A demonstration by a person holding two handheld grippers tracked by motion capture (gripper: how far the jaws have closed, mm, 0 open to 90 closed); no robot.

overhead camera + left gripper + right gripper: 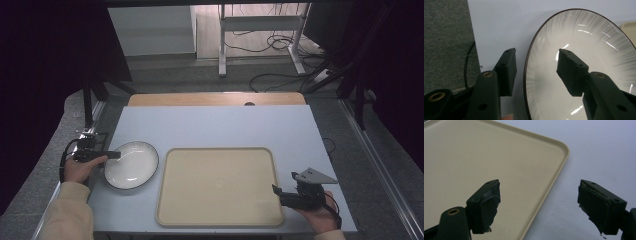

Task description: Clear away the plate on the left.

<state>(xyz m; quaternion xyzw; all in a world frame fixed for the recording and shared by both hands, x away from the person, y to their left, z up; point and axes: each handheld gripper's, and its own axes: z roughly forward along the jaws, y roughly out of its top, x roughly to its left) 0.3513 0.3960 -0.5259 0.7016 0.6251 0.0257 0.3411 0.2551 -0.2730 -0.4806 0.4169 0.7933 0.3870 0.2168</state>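
Note:
A white plate [131, 164] with a dark rim lies at the left of the table, beside a beige tray [218, 186]. My left gripper [114, 155] is open at the plate's left edge; in the left gripper view the plate's rim [527, 67] runs between the jaws, one jaw over the plate [584, 45] and one outside it. My right gripper [276, 192] is open at the tray's right edge, near its front corner. In the right gripper view the tray's rim [554, 177] passes between the spread jaws, and the tray [474, 157] holds nothing.
The pale blue table top [215, 125] stretches behind the plate and tray. A wooden strip [215, 99] lies at its far edge. Grey floor [446, 37] drops off left of the table. Cables and a desk frame [260, 30] stand beyond.

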